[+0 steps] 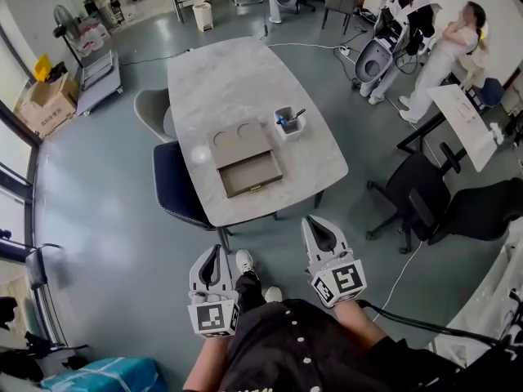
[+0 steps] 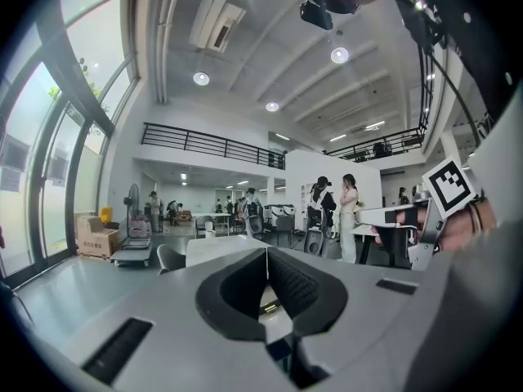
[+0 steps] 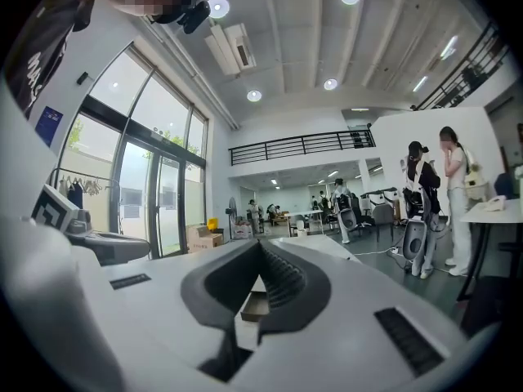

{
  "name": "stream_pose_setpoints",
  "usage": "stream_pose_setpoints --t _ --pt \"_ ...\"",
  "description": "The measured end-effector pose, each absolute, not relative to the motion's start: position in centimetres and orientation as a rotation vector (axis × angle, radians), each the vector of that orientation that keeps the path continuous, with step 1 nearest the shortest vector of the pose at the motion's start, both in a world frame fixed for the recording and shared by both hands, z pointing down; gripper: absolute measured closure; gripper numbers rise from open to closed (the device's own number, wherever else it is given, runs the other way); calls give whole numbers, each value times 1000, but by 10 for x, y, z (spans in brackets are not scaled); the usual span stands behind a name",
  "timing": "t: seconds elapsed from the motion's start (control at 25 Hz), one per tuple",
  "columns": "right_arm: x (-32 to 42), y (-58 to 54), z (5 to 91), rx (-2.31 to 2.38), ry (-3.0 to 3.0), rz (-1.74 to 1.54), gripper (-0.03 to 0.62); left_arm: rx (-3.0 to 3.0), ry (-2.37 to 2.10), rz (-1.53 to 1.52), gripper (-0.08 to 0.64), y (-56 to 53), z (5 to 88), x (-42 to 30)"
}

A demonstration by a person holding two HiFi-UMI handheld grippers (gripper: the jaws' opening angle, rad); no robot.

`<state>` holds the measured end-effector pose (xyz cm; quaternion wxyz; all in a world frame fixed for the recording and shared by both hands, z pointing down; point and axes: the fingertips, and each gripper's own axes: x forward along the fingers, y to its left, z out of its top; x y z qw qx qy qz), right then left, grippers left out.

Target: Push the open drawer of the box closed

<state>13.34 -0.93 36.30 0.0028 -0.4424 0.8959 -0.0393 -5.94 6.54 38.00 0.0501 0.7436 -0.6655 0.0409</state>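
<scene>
A tan box (image 1: pixel 239 143) lies on the pale marble table (image 1: pixel 221 72), and its drawer (image 1: pixel 250 176) is pulled out toward the near edge, with a small brass handle on its front. Both grippers hang low by the person's body, well short of the table. The left gripper (image 1: pixel 215 256) and the right gripper (image 1: pixel 317 227) point toward the table, each shut with nothing held. In the left gripper view the jaws of the left gripper (image 2: pixel 266 253) meet. In the right gripper view the right gripper (image 3: pixel 260 245) is shut too, and the drawer (image 3: pixel 254 305) shows through the gap below.
A white holder with pens (image 1: pixel 288 122) stands just right of the box. A dark blue chair (image 1: pixel 176 186) and a grey chair (image 1: pixel 151 113) sit at the table's left side. A black office chair (image 1: pixel 417 194) is to the right. People stand at the far right.
</scene>
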Motion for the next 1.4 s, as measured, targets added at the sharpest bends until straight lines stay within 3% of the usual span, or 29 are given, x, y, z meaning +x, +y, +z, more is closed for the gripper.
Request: stream_pose_setpoints --t 0.88,1.4 --pt "66 -136 419 -1406 2812 -431 595 2275 -1989 107 543 -56 394 -122" --pt "44 -182 563 -1367 2402 -1296 595 2244 -1870 217 543 -88 450 -119"
